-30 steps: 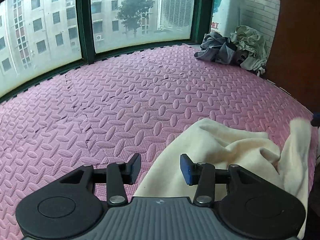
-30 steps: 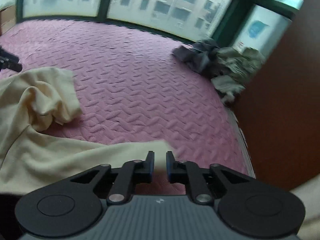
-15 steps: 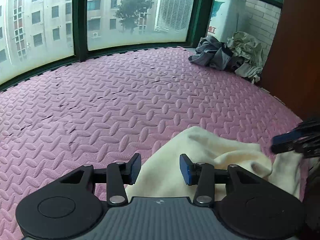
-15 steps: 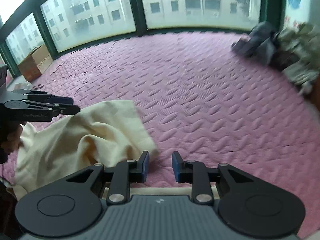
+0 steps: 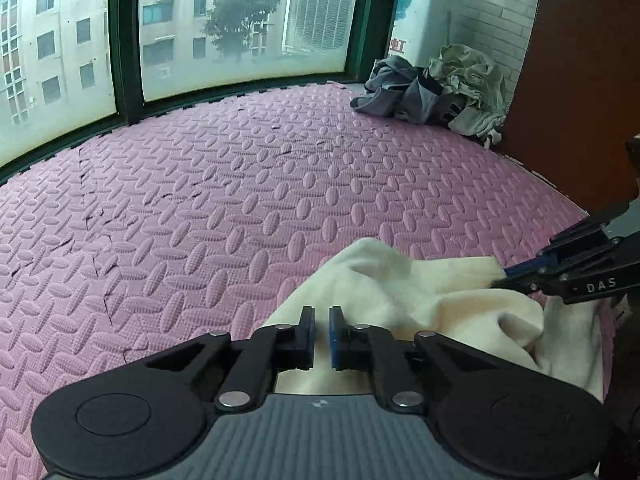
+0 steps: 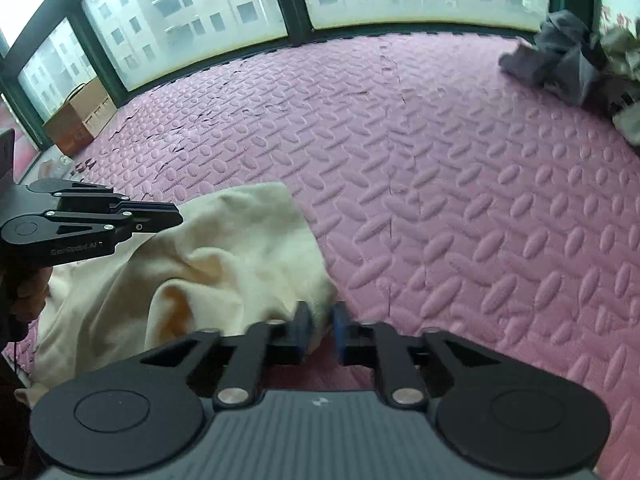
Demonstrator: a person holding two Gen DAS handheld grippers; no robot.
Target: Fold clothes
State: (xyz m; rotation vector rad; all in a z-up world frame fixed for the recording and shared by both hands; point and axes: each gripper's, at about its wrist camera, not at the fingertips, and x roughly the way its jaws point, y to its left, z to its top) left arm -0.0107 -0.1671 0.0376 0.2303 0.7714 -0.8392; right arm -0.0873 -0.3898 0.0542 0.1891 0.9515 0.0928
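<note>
Both claws were down on the cream-coloured soft cotton garment [image 6: 224,264], which lay crumpled at the near edge of the pink embossed foam mat [image 6: 460,208]. The left gripper [image 5: 322,330] was closing, jaws nearly together, over the garment's near left edge, though whether cloth sat between the pads could not be told. The right gripper [image 6: 322,326] had come almost shut, pinching a bunched corner of the fabric between its blue pads.

To do this well, I judged, both pinches should catch one layer at true corners, then draw apart so the cloth spread flat before any fold. A grip on a bunch would likely drag wrinkles along.

The count: one cream garment in play, two grippers, one heap of grey and beige unfolded clothes [image 5: 436,88] well apart in the far corner, and one brown cardboard box [image 6: 80,120] by the window.
</note>
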